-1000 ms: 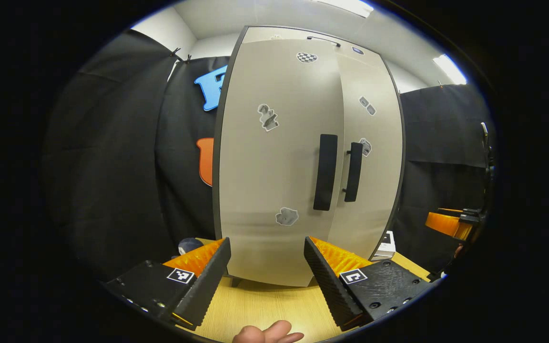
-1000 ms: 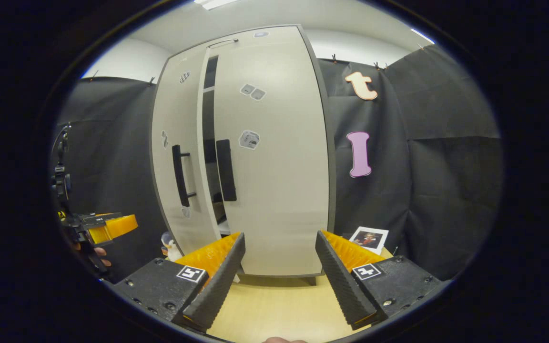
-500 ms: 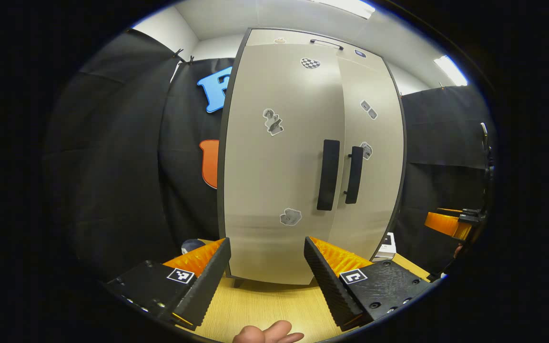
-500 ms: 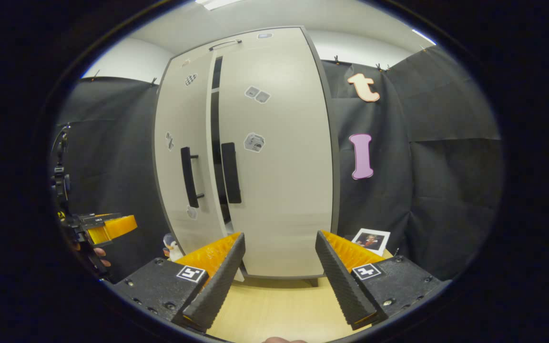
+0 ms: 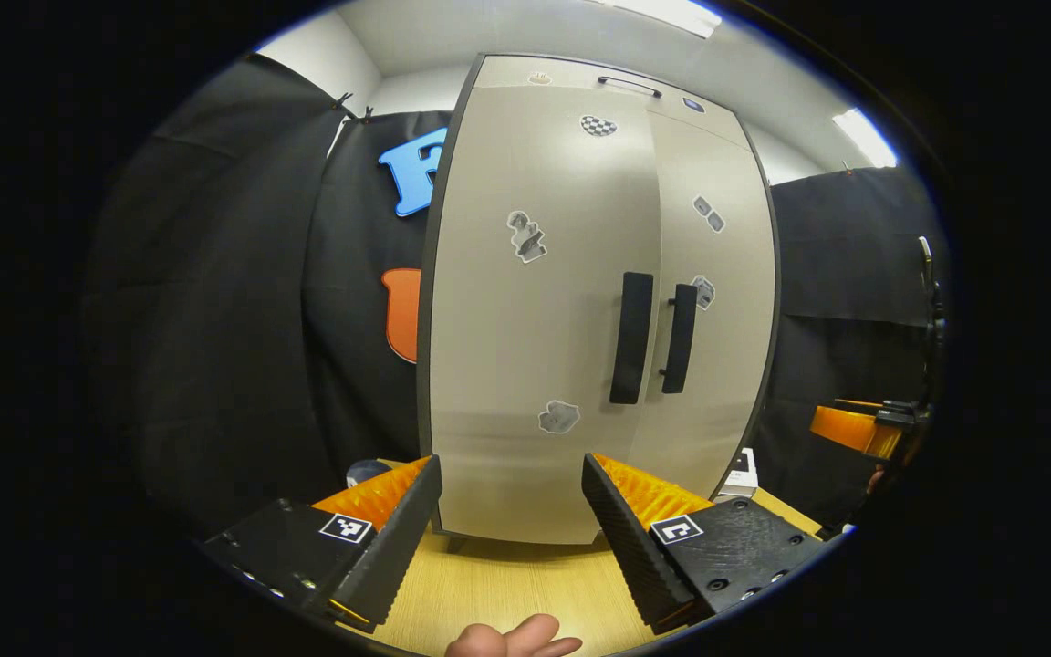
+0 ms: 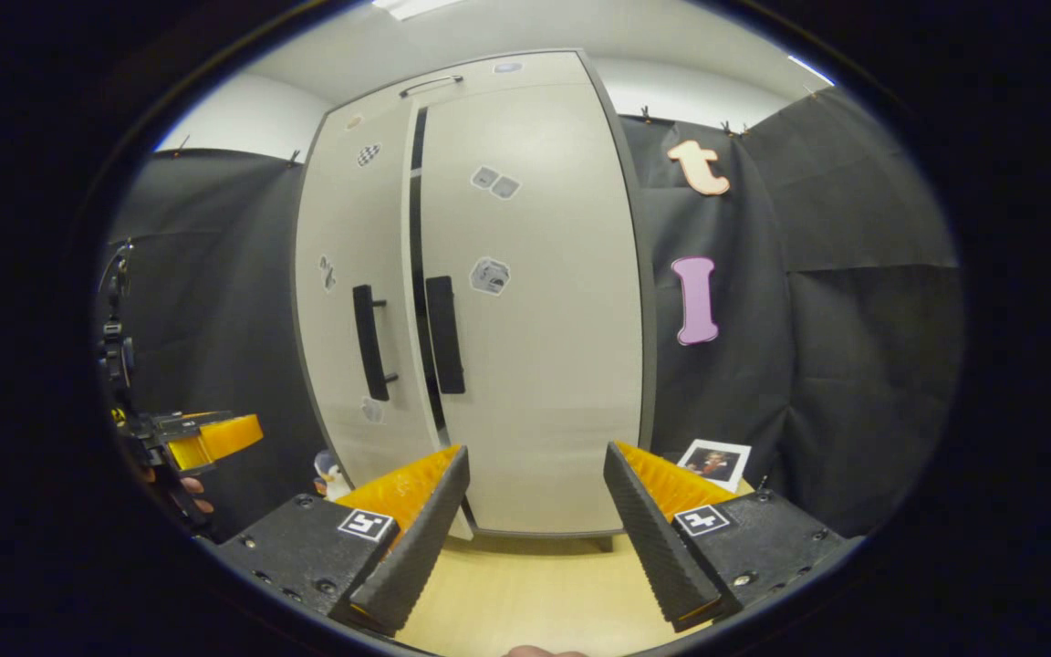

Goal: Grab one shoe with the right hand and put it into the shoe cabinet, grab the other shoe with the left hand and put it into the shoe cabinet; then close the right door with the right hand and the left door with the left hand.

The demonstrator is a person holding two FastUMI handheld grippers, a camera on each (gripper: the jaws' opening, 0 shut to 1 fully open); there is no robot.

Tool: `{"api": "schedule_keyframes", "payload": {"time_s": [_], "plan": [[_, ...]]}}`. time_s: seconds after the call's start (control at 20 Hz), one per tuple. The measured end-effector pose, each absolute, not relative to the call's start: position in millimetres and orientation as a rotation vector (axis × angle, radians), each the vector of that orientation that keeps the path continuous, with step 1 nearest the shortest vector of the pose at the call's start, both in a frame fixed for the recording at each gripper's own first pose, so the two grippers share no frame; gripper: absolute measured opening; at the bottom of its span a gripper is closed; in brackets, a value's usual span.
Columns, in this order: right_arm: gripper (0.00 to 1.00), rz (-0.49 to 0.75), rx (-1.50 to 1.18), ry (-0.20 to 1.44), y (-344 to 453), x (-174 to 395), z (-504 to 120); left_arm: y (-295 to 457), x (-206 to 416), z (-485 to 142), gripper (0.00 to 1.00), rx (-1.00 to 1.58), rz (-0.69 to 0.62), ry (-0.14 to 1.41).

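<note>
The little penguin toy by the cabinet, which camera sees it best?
The right gripper view: the penguin toy stands beside the shoe cabinet, its pale front showing. In the left gripper view a dark rounded thing peeks out behind a finger; I cannot tell if that is it.

My left gripper (image 5: pixel 512 511) hangs with its jaws spread wide and nothing between them, above the wooden table (image 5: pixel 507 593). Straight ahead stands the shoe cabinet (image 5: pixel 598 301), its left door (image 5: pixel 535 319) and right door (image 5: pixel 717 310) pushed to, their dark handles (image 5: pixel 631 338) side by side. Far right, my other gripper (image 5: pixel 858 429) hovers.
</note>
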State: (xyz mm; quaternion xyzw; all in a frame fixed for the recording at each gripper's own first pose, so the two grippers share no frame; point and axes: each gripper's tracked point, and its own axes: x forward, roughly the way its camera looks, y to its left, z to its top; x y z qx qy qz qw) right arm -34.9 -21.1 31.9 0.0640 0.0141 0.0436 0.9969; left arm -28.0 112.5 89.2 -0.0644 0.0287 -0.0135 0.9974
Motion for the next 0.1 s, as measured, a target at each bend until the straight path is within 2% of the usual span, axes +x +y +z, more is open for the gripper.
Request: {"api": "schedule_keyframes", "payload": {"time_s": [0.05, 0.1], "plan": [[0.97, 0.089, 0.127, 0.028, -21.0, -33.8, 31.9, 112.3, -27.4, 88.6, 0.95, -0.127, -0.028, 0.059], [0.92, 0.091, 0.127, 0.029, -20.4, -33.2, 32.4, 112.3, -28.0, 88.3, 0.95, -0.126, -0.028, 0.059]]}}
